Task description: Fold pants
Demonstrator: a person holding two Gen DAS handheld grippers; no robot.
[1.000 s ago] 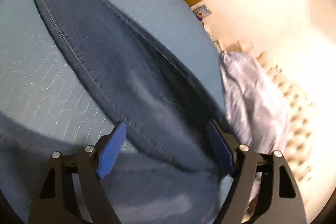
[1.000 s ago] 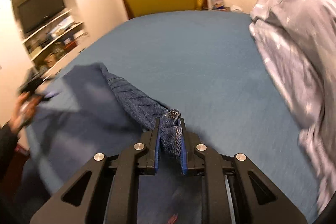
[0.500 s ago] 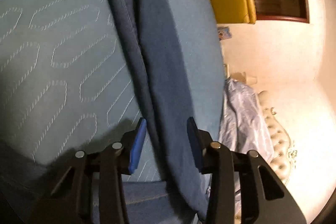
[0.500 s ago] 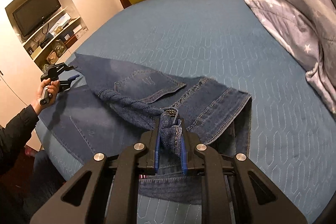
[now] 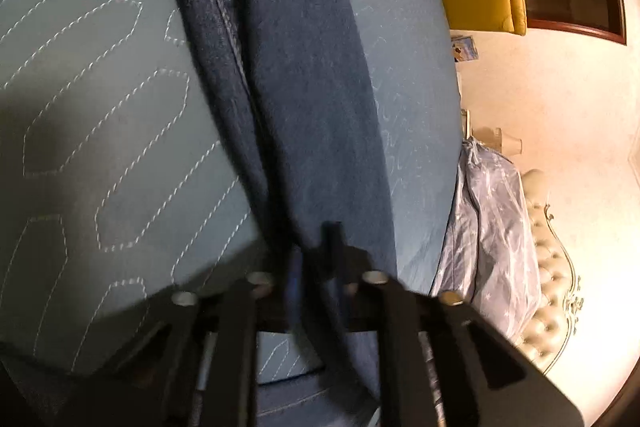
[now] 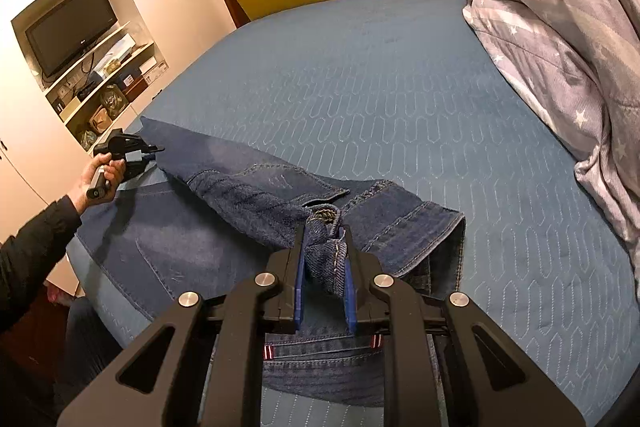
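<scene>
The left tongs (image 5: 316,267), which stood wide apart around the trouser leg a second ago, have now clenched onto the hem end of the jeans (image 6: 256,195); in the left wrist view the dark denim runs from the lower centre up to the top edge, pinched between blurred fingers. In the right wrist view the same tongs appear at middle left, held in the person's hand (image 6: 102,173) at the leg's far tip. The right tongs (image 6: 323,267) still grasp a bunched wad of the waistband at lower centre. The jeans lie spread across the blue quilted bed (image 6: 400,99), lower left of that frame. With both ends gripped, the garment looks ready to be tensioned or folded lengthwise.
</scene>
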